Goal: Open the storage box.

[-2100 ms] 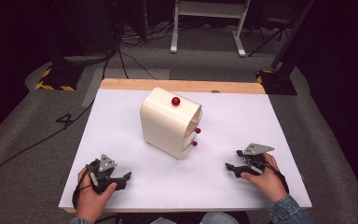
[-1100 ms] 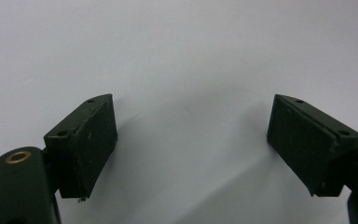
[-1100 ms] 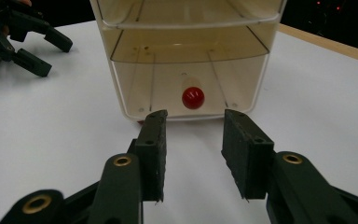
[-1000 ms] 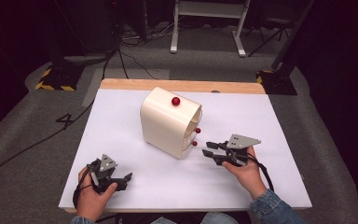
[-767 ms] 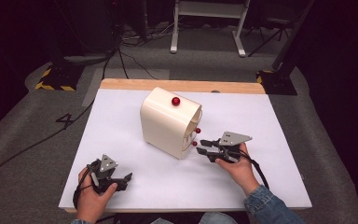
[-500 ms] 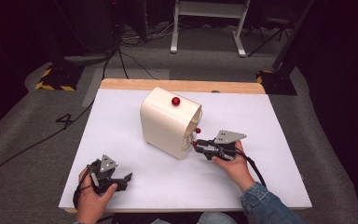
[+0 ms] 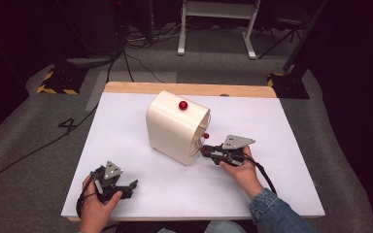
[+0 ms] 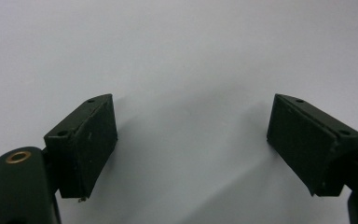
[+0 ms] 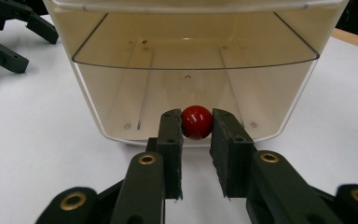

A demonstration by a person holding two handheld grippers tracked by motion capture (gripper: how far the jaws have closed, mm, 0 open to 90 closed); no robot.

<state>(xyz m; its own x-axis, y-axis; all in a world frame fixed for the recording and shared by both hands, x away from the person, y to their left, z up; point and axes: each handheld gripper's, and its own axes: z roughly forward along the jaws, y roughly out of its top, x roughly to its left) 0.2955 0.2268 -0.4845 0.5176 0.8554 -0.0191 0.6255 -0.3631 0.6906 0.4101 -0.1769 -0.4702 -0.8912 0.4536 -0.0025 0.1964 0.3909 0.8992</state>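
Note:
A cream cabinet with clear drawers stands mid-table, one red knob on its top and another on its front. My right gripper reaches the front's lowest knob. In the right gripper view the gripper is shut on that red knob, one jaw against each side, in front of the empty clear drawer. Near the front left edge my left gripper rests in a hand. It is open over bare white table, with nothing between its pads.
The white table top has a wooden strip along its far edge. Beyond it on the grey floor are cables and a white stand's legs. My left gripper appears far off in the right gripper view.
My right gripper moved left from the table's front right to the cabinet and came to the lowest red knob. The left gripper stayed put.

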